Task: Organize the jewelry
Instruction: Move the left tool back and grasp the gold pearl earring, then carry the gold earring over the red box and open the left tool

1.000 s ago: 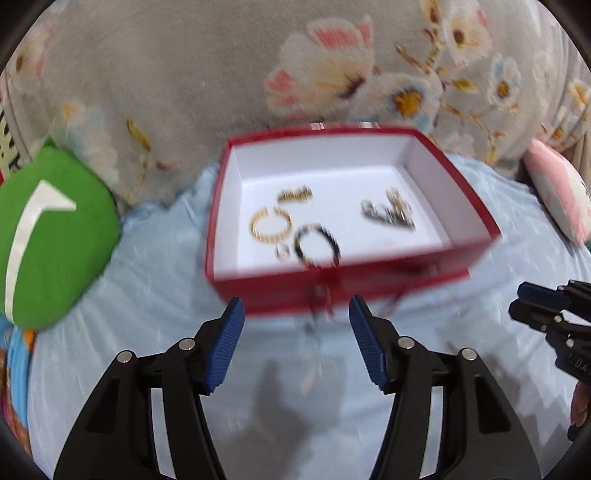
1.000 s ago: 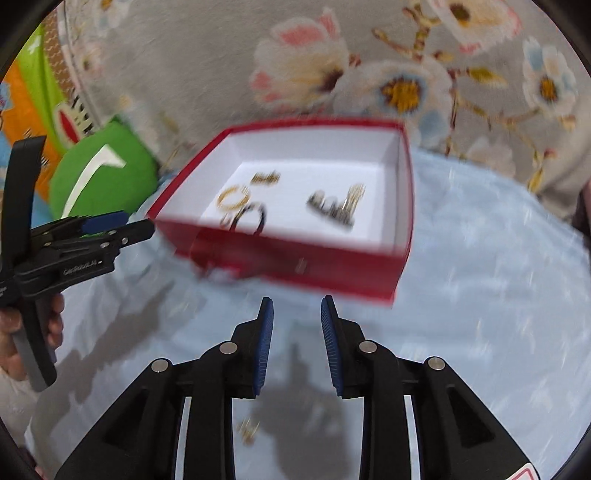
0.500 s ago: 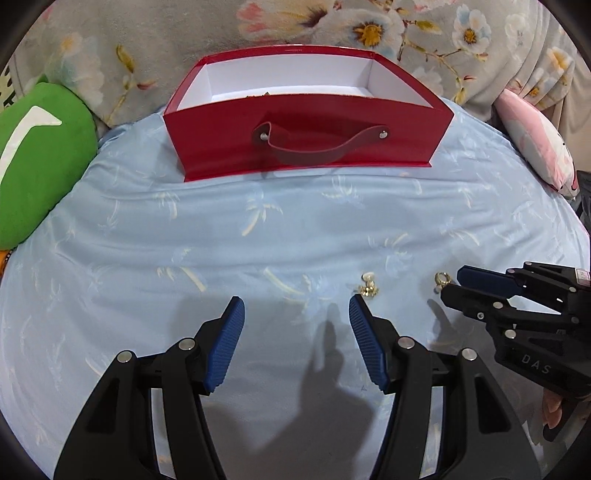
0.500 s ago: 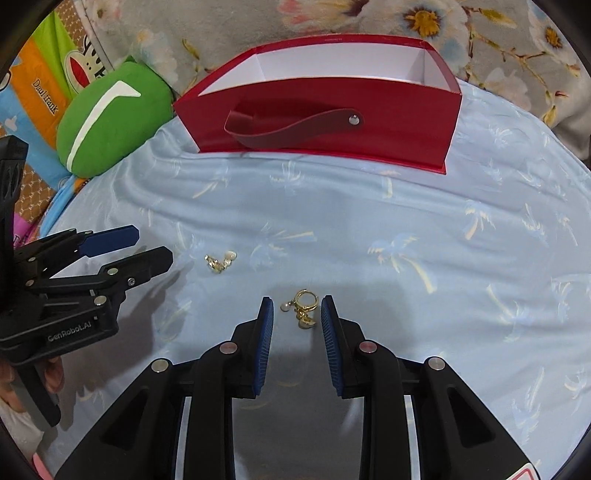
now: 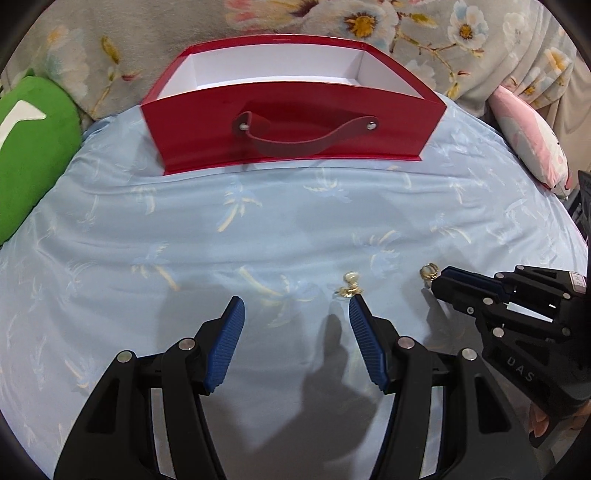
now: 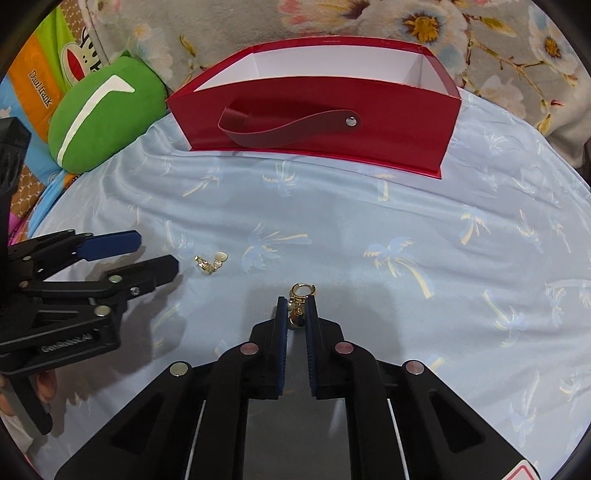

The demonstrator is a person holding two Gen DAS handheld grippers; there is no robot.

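A red box (image 5: 291, 122) with a strap handle and white inside stands at the far side of the blue bedsheet; it also shows in the right wrist view (image 6: 317, 118). Its contents are hidden by its front wall. My right gripper (image 6: 296, 308) has closed on a gold hoop earring (image 6: 298, 301) lying on the sheet; the hoop pokes out past its tip in the left wrist view (image 5: 428, 272). A second gold earring (image 6: 211, 263) lies beside the tip of my open, empty left gripper (image 5: 295, 310), just off its right finger (image 5: 349, 284).
A green cushion (image 6: 99, 114) lies left of the box, and a pink cushion (image 5: 532, 140) at the right. A floral blanket (image 5: 332, 22) rises behind the box. The sheet (image 6: 406, 236) between box and grippers is flat.
Both grippers dropped from above the box down to the sheet. The right gripper's fingers have narrowed around the hoop earring. The left gripper stays open and edged forward toward the second earring.
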